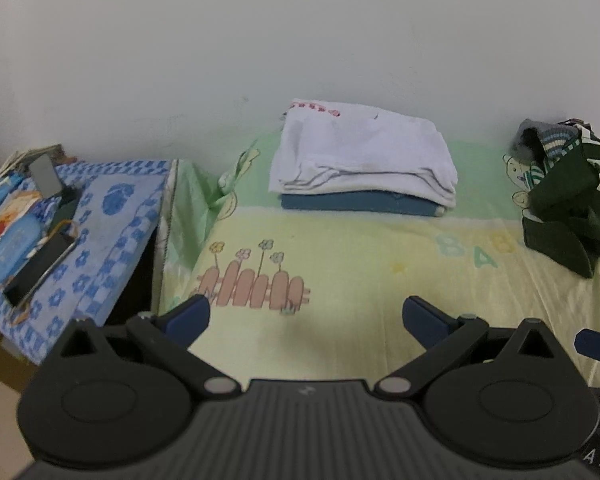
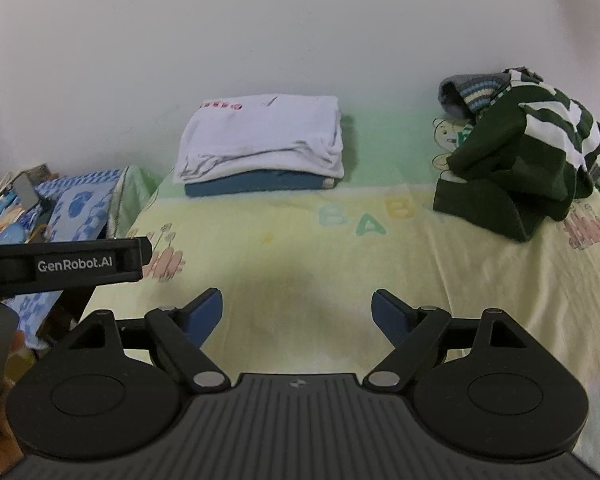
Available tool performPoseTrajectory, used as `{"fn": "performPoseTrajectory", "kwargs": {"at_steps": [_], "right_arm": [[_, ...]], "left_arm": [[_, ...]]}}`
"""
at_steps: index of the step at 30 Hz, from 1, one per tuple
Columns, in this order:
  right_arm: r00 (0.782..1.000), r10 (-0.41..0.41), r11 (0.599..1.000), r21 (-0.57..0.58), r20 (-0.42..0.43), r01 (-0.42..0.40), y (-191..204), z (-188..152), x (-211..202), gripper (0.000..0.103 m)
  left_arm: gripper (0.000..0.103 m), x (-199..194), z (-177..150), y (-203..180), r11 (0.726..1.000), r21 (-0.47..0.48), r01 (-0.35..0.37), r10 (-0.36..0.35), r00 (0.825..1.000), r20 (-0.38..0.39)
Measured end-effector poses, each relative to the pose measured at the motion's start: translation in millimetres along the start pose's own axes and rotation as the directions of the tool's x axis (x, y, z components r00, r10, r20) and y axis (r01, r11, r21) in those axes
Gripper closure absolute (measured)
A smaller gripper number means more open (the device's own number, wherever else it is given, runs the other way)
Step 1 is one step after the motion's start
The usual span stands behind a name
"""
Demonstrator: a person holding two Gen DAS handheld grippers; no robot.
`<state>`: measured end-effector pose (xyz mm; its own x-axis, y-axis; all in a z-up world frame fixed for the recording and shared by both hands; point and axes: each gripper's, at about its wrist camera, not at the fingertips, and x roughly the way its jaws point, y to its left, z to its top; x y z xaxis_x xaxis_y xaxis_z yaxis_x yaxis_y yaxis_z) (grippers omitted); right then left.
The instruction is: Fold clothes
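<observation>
A folded white garment (image 1: 360,156) lies on a folded blue one (image 1: 360,202) against the wall at the back of the bed; the stack also shows in the right wrist view (image 2: 260,140). A crumpled dark green and white striped garment (image 1: 568,200) sits at the back right (image 2: 520,160), with a grey striped piece (image 2: 468,92) behind it. My left gripper (image 1: 306,316) is open and empty above the bedsheet. My right gripper (image 2: 296,312) is open and empty above the sheet. The left gripper's body (image 2: 60,266) shows at the left of the right wrist view.
The bed has a yellow-green cartoon sheet (image 1: 360,264) with "BABY" printed on it. A low stand with a blue patterned cover (image 1: 100,232) holding a phone, cases and books stands left of the bed. A white wall (image 1: 300,40) runs behind.
</observation>
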<state>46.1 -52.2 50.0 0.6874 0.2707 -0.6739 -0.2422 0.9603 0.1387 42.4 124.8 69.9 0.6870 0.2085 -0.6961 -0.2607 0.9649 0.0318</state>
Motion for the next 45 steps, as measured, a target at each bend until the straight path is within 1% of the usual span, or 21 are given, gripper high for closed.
{"fn": "performPoseTrajectory", "kwargs": {"at_steps": [5,14,18,22,25,27,29,32,34,37,39,40,42,43,45], "right_arm": [[0.999,0.037,0.999,-0.014,-0.012,-0.037,-10,-8,-13,0.019],[0.996,0.081,0.996,-0.028,-0.030,-0.082,-31,-24,-28,0.019],[0.994,0.095,0.995,-0.030,-0.049,-0.096,-37,-33,-31,0.019],[0.994,0.092,0.994,-0.059,-0.057,-0.096,-35,-41,-36,0.019],[0.994,0.089,0.993,-0.069,-0.066,-0.094,-30,-44,-40,0.019],[0.995,0.078,0.995,-0.058,-0.056,-0.081,-27,-44,-42,0.018],[0.998,0.048,0.997,-0.056,-0.045,-0.050,-22,-45,-43,0.018],[1.000,0.011,0.998,-0.054,-0.029,-0.012,-13,-48,-43,0.018],[0.999,-0.032,0.999,-0.043,-0.021,0.031,-7,-50,-43,0.018],[0.998,-0.068,0.998,-0.008,-0.015,0.068,1,-55,-44,0.018],[0.996,-0.093,0.996,0.015,-0.002,0.093,5,-58,-45,0.018],[0.994,-0.107,0.994,0.024,0.000,0.107,7,-60,-46,0.018],[0.991,-0.136,0.990,0.041,0.000,0.136,10,-63,-47,0.018],[0.990,-0.142,0.989,0.050,-0.002,0.142,12,-64,-47,0.018],[0.989,-0.149,0.986,0.069,-0.008,0.149,15,-66,-48,0.018]], "left_arm": [[0.001,-18,-14,-18,0.999,0.013,-0.050,0.050,0.999,0.007],[0.000,-45,-42,-42,0.994,-0.006,-0.105,0.105,0.994,-0.013],[0.001,-52,-56,-46,0.994,-0.027,-0.104,0.103,0.994,-0.035],[0.000,-58,-65,-50,0.994,-0.012,-0.108,0.108,0.994,-0.016],[0.000,-61,-67,-49,0.996,0.007,-0.088,0.088,0.996,0.003],[0.000,-60,-66,-48,0.997,0.031,-0.077,0.077,0.997,0.005],[0.001,-60,-65,-45,0.996,0.051,-0.072,0.072,0.997,0.010],[0.001,-63,-63,-37,0.995,0.081,-0.061,0.058,0.998,0.036],[0.001,-65,-63,-32,0.993,0.104,-0.053,0.048,0.997,0.053],[0.001,-67,-63,-22,0.992,0.090,-0.083,0.075,0.993,0.093],[0.001,-68,-63,-12,0.992,0.048,-0.119,0.113,0.988,0.109],[0.001,-67,-61,-7,0.994,0.037,-0.106,0.102,0.990,0.098],[0.001,-63,-58,6,0.999,0.029,-0.016,0.014,0.999,0.045],[0.001,-61,-57,11,1.000,0.022,0.017,-0.018,0.999,0.030],[0.001,-60,-58,17,0.999,0.000,0.037,-0.037,0.999,0.015]]}}
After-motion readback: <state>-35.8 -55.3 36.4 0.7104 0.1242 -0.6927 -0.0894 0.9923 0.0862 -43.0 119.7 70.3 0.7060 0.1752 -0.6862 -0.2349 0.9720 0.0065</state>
